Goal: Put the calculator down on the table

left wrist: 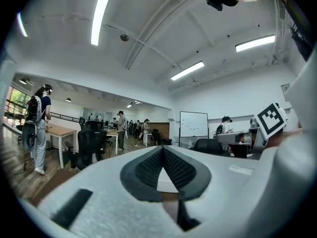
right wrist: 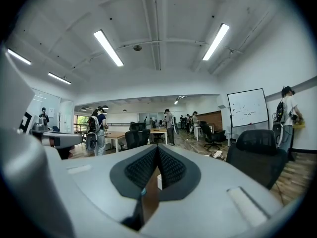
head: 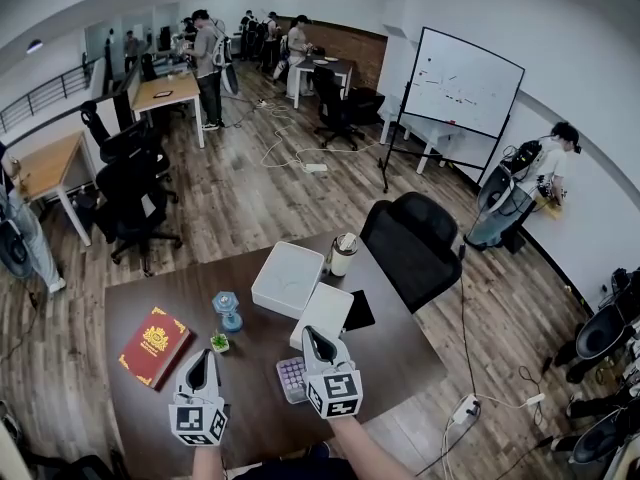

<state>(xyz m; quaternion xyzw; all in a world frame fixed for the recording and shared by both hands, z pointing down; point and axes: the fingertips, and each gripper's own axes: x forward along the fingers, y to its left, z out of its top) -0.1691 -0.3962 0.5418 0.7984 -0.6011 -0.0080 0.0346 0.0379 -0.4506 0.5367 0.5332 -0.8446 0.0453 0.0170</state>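
The calculator [head: 290, 378], pale with lilac keys, lies flat on the dark brown table [head: 400, 358], just left of my right gripper's body, which hides its right edge. My right gripper [head: 314, 334] [right wrist: 157, 150] is shut with nothing between its pads, and its tips reach over a flat white box [head: 326, 311]. My left gripper [head: 199, 354] [left wrist: 162, 150] hovers to the left of the calculator. It is also shut and holds nothing. Both point level across the table.
On the table are a red book [head: 153, 345], a blue bottle-like object [head: 228, 310], a tiny green plant [head: 219, 343], a square white box [head: 288, 278], a cup [head: 343, 254] and a black pad [head: 358, 311]. A black office chair [head: 412, 243] stands behind the far edge.
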